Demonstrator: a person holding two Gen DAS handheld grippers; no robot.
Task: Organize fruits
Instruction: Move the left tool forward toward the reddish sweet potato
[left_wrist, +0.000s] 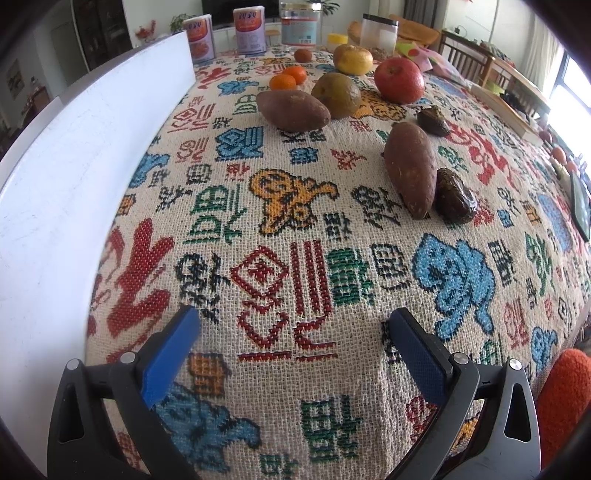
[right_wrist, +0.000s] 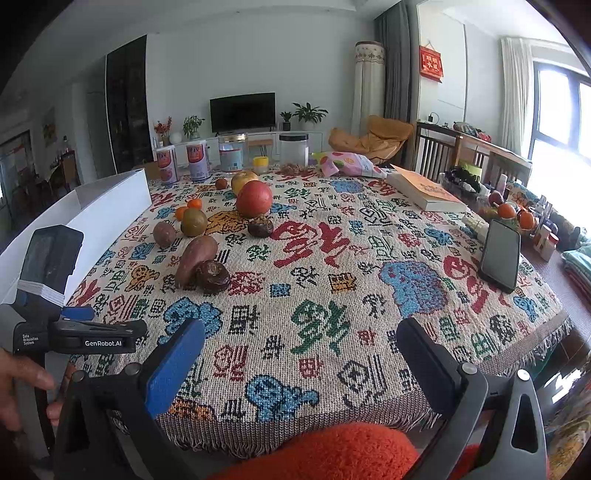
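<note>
Fruits lie on a patterned tablecloth (left_wrist: 295, 266): a red apple (left_wrist: 399, 79) (right_wrist: 254, 198), a yellow citrus (left_wrist: 352, 58), a green-brown round fruit (left_wrist: 335, 95) (right_wrist: 193, 222), two small oranges (left_wrist: 288, 78), two sweet potatoes (left_wrist: 409, 168) (left_wrist: 292, 110) and two dark wrinkled fruits (left_wrist: 453, 202) (left_wrist: 433, 120). My left gripper (left_wrist: 291, 343) is open and empty, low over the cloth, well short of the fruits. My right gripper (right_wrist: 301, 354) is open and empty above the table's near edge. The left gripper's body (right_wrist: 74, 332) shows in the right wrist view.
A white box (left_wrist: 66, 177) (right_wrist: 110, 199) stands along the table's left side. Cans (right_wrist: 197, 158), jars (right_wrist: 293, 147), a snack bag (right_wrist: 347, 164), a book (right_wrist: 424, 190) and a phone (right_wrist: 500, 254) sit at the back and right. An orange sleeve (right_wrist: 332, 454) is below.
</note>
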